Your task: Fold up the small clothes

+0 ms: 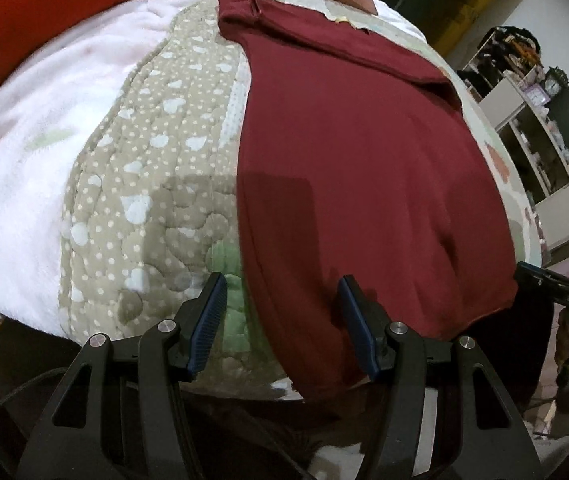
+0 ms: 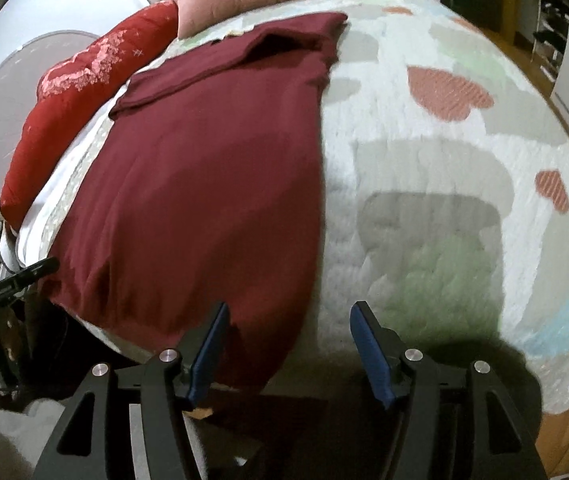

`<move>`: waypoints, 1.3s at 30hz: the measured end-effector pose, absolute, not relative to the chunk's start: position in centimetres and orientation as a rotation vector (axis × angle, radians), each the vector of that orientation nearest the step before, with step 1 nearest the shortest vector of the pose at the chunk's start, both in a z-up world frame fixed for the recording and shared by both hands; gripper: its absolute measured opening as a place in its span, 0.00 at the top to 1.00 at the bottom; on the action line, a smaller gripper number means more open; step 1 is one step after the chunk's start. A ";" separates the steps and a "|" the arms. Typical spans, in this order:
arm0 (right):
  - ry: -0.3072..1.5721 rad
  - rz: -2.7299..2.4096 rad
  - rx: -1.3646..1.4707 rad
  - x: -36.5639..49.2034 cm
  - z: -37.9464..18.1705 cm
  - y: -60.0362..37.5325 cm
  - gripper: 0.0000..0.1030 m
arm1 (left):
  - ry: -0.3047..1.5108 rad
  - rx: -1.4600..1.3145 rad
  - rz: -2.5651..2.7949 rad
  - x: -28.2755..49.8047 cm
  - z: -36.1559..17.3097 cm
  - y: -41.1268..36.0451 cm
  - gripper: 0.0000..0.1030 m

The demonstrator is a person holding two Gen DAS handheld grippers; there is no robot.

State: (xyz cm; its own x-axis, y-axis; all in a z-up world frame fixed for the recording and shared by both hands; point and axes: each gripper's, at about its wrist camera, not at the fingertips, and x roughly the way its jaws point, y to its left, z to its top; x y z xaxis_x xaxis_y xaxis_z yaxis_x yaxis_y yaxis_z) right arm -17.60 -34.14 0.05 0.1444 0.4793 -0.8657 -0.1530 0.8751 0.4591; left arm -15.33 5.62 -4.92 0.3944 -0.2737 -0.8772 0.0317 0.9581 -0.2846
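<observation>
Just over the near hem of the maroon garment [image 1: 364,160], the left gripper [image 1: 282,304] hovers with its jaws spread wide, grasping nothing. Its twin, the right gripper [image 2: 288,328], is likewise released, poised at the garment's near right corner. Beyond them the cloth lies flat on the heart-patterned quilt [image 2: 444,160], its far end apparently turned over once. Judging by that, folding has barely begun; most folds remain.
</observation>
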 end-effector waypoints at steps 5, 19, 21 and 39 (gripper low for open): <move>1.406 0.534 0.344 -18.2 -1.1 -32.9 0.41 | 1.178 -0.259 -0.220 -15.9 -5.0 5.8 0.44; 1.392 0.579 0.467 -18.7 -2.2 -33.2 0.60 | 1.205 -0.276 -0.234 -15.5 -5.3 6.3 0.45; 1.386 0.601 0.470 -18.7 -2.1 -33.3 0.74 | 1.215 -0.269 -0.243 -15.4 -5.4 6.2 0.59; 1.064 0.789 0.671 -9.1 4.4 -32.8 0.89 | 1.036 -0.383 -0.335 -9.8 0.8 9.1 0.92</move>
